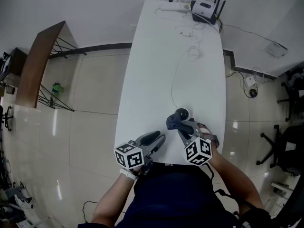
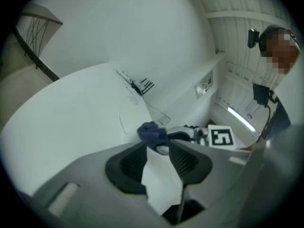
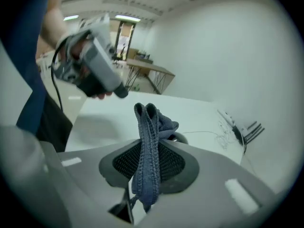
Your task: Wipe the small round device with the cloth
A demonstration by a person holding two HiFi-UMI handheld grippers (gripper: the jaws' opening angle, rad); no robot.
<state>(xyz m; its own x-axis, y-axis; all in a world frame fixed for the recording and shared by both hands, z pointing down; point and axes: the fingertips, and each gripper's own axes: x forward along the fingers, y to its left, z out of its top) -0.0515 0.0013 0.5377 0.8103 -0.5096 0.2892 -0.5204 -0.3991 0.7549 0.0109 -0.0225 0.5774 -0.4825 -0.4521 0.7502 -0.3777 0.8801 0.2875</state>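
A small round black device (image 1: 183, 113) with a thin white cable sits on the long white table (image 1: 147, 89). My right gripper (image 1: 179, 127) is shut on a folded dark blue cloth (image 1: 172, 123), just in front of the device. In the right gripper view the cloth (image 3: 148, 146) stands clamped between the pads, and only the device's edge (image 3: 178, 137) shows behind it. My left gripper (image 1: 159, 137) hovers to the left, near the table's front edge. Its jaws are open with only bare table between them. The left gripper view shows the cloth (image 2: 152, 131) ahead of its fingertips.
At the table's far end lie a router with antennas (image 1: 205, 8), a white power strip (image 1: 173, 5) and loose cables (image 1: 190, 32). A wooden table (image 1: 39, 61) stands to the left on the tiled floor. An office chair (image 1: 285, 146) is on the right.
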